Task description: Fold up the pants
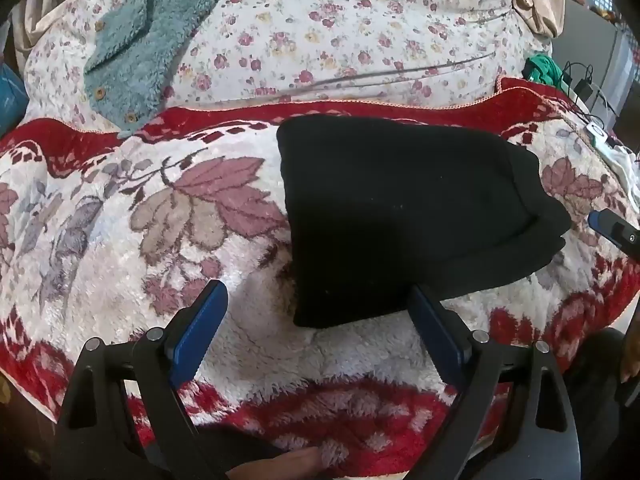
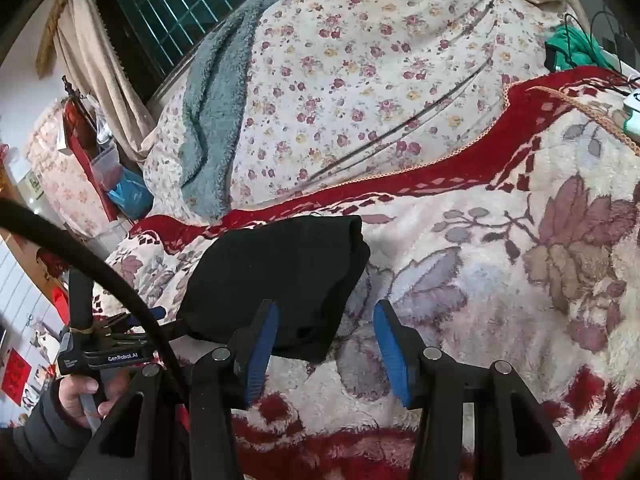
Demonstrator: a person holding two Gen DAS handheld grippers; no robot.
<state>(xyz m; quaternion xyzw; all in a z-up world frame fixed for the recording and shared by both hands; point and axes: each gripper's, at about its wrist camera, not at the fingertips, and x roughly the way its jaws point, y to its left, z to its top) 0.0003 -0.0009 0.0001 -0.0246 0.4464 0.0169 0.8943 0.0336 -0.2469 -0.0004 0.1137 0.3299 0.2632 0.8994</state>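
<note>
The black pants (image 1: 404, 208) lie folded into a compact stack on the red and white floral blanket (image 1: 160, 208). My left gripper (image 1: 316, 304) is open, its blue fingers just in front of the pants' near edge, holding nothing. In the right wrist view the pants (image 2: 280, 276) lie just ahead and left of my right gripper (image 2: 326, 320), which is open and empty above the blanket (image 2: 500, 280). The right gripper's tip shows at the right edge of the left wrist view (image 1: 612, 228). The left gripper shows at the left of the right wrist view (image 2: 120, 344).
A teal fleece garment (image 1: 136, 36) lies on the flowered bedsheet (image 1: 340, 32) behind the blanket. A green cloth (image 1: 544, 70), cables and chargers sit at the far right. A window (image 2: 180, 4) and curtain are at the far left.
</note>
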